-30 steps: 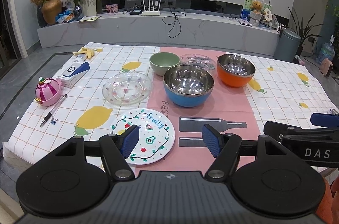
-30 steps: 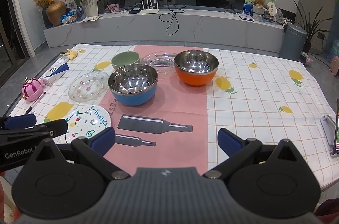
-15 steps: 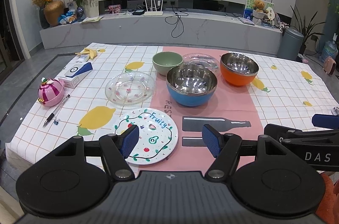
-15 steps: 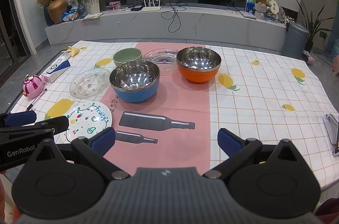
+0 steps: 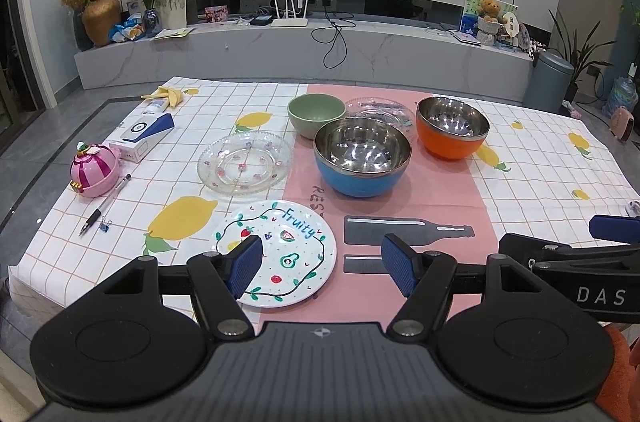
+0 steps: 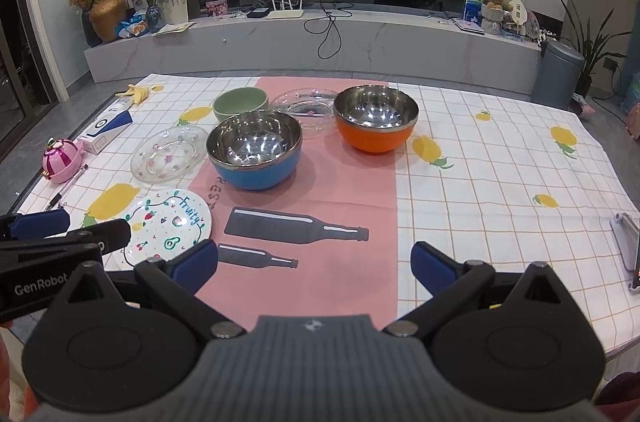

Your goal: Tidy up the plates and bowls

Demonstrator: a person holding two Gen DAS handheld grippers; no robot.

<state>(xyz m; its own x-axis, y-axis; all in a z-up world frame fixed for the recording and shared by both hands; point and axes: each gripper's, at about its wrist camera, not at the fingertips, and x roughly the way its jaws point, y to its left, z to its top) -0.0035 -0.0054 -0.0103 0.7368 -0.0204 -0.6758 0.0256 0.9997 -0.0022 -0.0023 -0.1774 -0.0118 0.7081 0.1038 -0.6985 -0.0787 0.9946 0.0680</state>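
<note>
- Blue bowl (image 5: 362, 158) with a shiny inside sits on the pink strip of the tablecloth (image 5: 540, 158).
- Just behind it are a green bowl (image 5: 316, 114), a clear plate (image 5: 380, 110) and an orange bowl (image 5: 452, 132).
- Left of it lies another clear plate (image 5: 245, 164); in front, the "Fruity" plate (image 5: 288, 254).
- Left gripper (image 5: 322, 262) and right gripper (image 6: 314, 264) are both spread wide, holding nothing.
</note>
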